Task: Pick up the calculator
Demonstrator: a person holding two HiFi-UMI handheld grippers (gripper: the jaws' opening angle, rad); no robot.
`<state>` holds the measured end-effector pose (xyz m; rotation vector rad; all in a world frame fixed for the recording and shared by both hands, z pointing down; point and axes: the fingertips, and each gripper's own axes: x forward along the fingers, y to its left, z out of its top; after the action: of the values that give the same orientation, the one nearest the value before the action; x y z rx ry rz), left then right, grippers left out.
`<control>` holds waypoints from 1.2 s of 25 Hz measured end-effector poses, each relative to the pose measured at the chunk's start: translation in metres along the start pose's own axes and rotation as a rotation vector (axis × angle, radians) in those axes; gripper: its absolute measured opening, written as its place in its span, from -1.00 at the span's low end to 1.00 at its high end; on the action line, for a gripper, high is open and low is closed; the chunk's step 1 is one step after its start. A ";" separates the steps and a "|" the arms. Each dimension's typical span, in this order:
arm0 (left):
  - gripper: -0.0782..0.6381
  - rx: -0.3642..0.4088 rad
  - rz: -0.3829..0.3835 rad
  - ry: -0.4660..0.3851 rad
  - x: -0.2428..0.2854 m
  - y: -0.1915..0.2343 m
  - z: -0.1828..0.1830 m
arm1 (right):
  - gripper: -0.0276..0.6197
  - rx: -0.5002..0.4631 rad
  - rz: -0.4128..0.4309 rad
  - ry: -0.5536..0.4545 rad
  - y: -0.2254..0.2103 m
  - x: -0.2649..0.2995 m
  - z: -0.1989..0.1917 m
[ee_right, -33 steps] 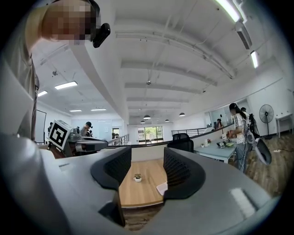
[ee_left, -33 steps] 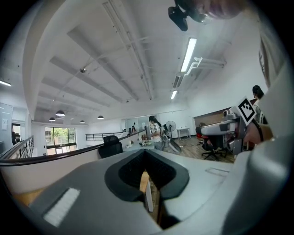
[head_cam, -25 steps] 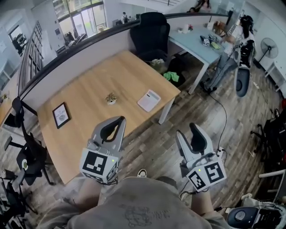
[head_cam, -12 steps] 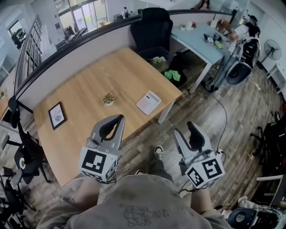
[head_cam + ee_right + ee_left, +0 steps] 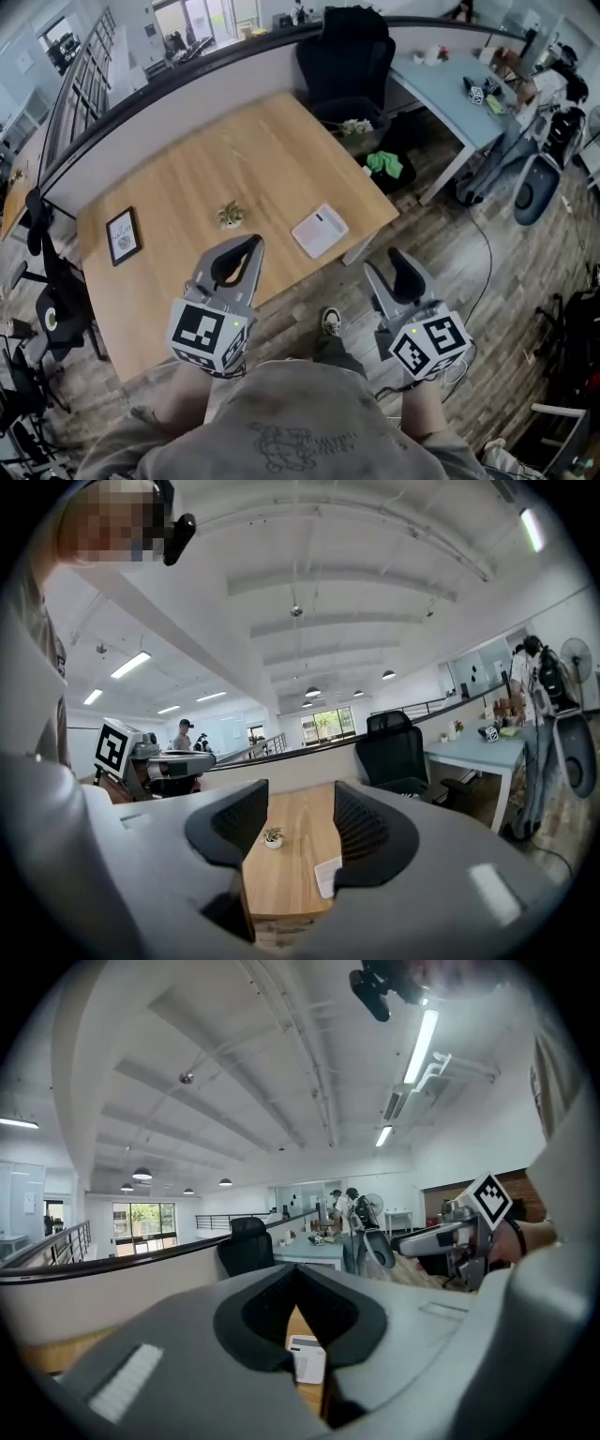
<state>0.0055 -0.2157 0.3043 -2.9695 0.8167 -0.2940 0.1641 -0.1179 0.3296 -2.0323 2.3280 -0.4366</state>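
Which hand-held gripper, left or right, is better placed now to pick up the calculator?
Probably the right hand-held gripper: its jaws stand apart, and the calculator lies near the right-hand corner of the table, on its side. The left hand-held gripper has its jaws together.

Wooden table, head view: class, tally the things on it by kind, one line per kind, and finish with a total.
Calculator: 1
Potted plant: 1
Picture frame: 1
Total: 3
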 end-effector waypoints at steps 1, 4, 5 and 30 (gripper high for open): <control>-0.78 -0.010 0.010 0.013 0.011 0.002 -0.003 | -0.28 0.018 0.015 0.017 -0.011 0.009 -0.003; -0.78 -0.035 0.046 0.054 0.041 0.006 -0.013 | -0.28 0.053 0.060 0.071 -0.045 0.034 -0.012; -0.78 -0.039 0.059 0.069 0.052 0.008 -0.016 | -0.28 0.059 0.073 0.089 -0.056 0.042 -0.015; -0.78 -0.215 0.256 0.434 0.176 0.038 -0.166 | -0.28 0.175 0.358 0.504 -0.168 0.197 -0.137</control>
<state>0.1027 -0.3375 0.4935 -2.9803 1.3341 -0.9080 0.2701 -0.3022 0.5319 -1.5097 2.7193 -1.1926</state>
